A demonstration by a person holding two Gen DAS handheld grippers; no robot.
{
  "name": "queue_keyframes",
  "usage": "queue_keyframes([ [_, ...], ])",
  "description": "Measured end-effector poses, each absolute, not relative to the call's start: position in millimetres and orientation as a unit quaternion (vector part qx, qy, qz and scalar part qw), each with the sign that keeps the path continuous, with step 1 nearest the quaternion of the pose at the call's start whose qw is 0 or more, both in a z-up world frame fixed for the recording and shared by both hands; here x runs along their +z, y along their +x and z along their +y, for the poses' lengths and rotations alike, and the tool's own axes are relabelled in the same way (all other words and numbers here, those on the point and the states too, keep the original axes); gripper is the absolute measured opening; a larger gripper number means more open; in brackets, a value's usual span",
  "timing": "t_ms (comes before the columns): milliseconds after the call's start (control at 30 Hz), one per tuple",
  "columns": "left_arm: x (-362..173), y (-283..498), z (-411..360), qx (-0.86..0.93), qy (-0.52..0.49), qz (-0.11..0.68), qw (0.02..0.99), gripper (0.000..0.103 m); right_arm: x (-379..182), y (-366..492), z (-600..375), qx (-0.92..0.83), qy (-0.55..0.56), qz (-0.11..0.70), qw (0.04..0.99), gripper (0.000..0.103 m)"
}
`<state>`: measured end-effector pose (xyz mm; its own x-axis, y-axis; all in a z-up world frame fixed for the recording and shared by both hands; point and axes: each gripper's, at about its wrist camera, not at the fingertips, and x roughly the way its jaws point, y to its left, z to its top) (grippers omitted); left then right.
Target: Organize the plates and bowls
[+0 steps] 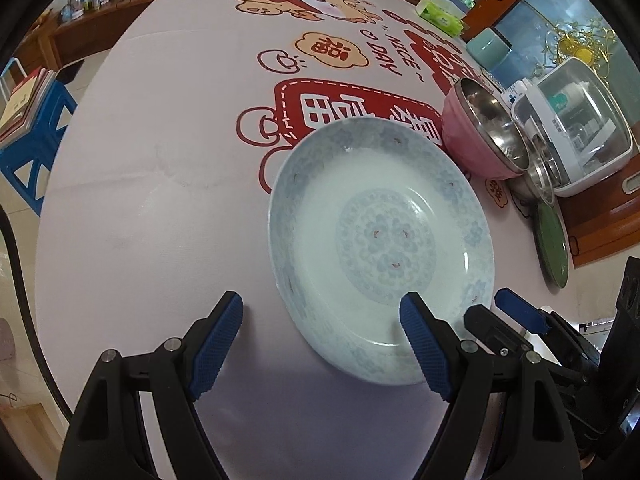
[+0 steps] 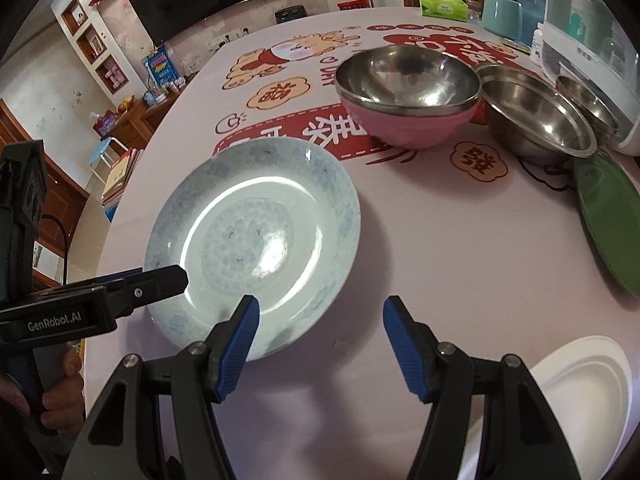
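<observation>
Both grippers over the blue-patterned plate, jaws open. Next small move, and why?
Probably ease the left gripper down so the near rim of the blue-patterned plate sits between its fingers, then close. One finger is already over the rim, the other over bare tablecloth; nothing is gripped. The right gripper straddles the opposite edge.
</observation>
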<state>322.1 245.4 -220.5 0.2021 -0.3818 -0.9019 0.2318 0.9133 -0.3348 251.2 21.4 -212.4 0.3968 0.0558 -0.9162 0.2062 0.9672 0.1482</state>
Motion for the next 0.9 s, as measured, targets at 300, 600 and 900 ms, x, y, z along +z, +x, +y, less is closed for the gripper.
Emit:
queue_keyframes([
  [300,-223.1,325.7,243.6,-0.202,-0.077,0.59,0.778,0.077,-217.1,254.2,28.2,-0.046,0.104,0.552,0.826,0.064],
  [600,-225.2,325.9,243.8,-0.2,-0.08,0.582,0.784,0.064,-224.4,257.9,31.3,-0.04,0.097,0.558,0.823,0.05],
  [900,-226.4,327.2,244.3,-0.204,-0.082,0.578,0.786,0.05,-228.6,260.5,33.8,-0.029,0.09,0.558,0.825,0.039],
])
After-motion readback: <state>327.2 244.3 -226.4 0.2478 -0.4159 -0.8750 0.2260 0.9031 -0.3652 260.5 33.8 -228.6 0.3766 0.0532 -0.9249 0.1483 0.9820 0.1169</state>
